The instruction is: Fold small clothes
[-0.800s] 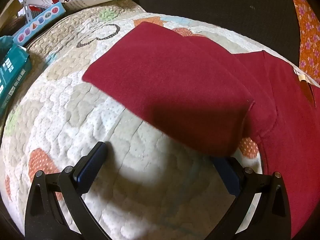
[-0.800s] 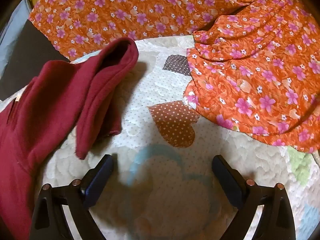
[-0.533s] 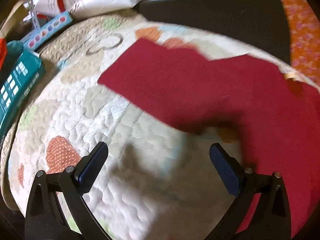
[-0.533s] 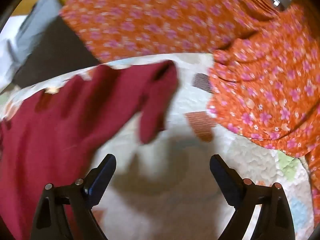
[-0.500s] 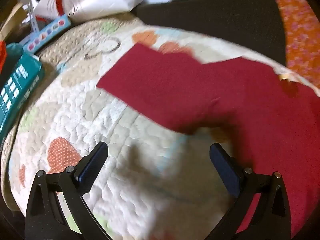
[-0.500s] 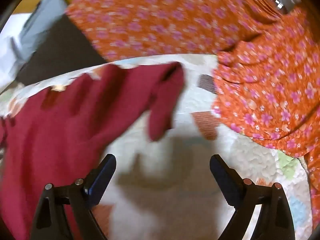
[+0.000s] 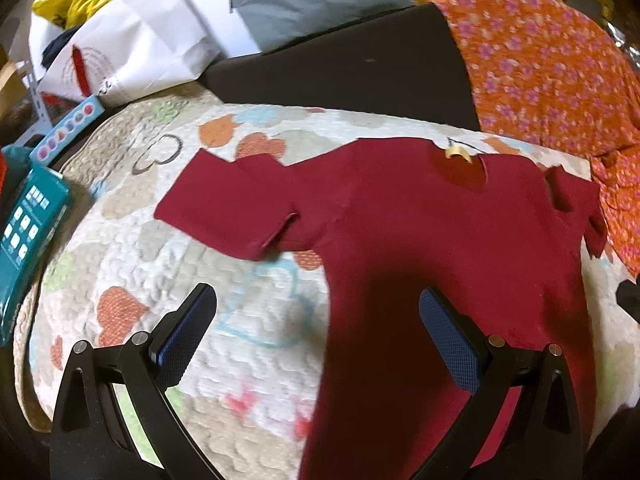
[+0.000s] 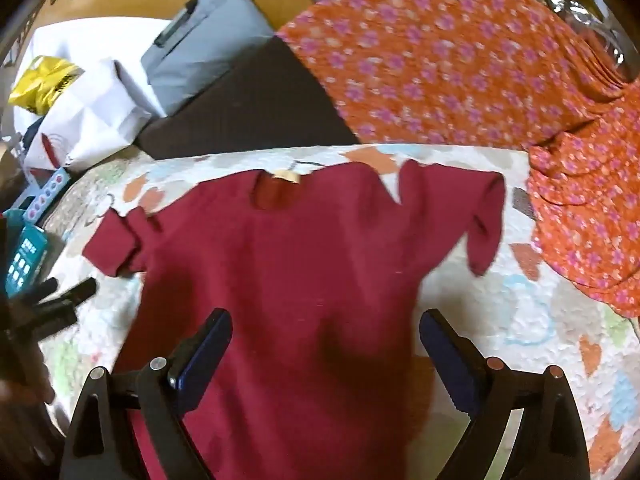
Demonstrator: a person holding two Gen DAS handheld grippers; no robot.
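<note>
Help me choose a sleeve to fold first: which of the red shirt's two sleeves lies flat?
The sleeve beside the teal box lies flat on the quilt. The other sleeve, nearer the orange floral cloth, is curled and bunched.

Dark red short-sleeved top (image 7: 420, 240), one item: spread flat, neckline with pale label farthest away, both sleeves out sideways, lying on a heart-patterned quilt (image 7: 168, 280).

Plain dark red shirt (image 8: 304, 264) ahead of the tool; beneath it a cream quilt (image 7: 168, 264) patterned with coloured hearts; beyond, to its right, orange cloth (image 8: 460, 80) with pink flowers.
</note>
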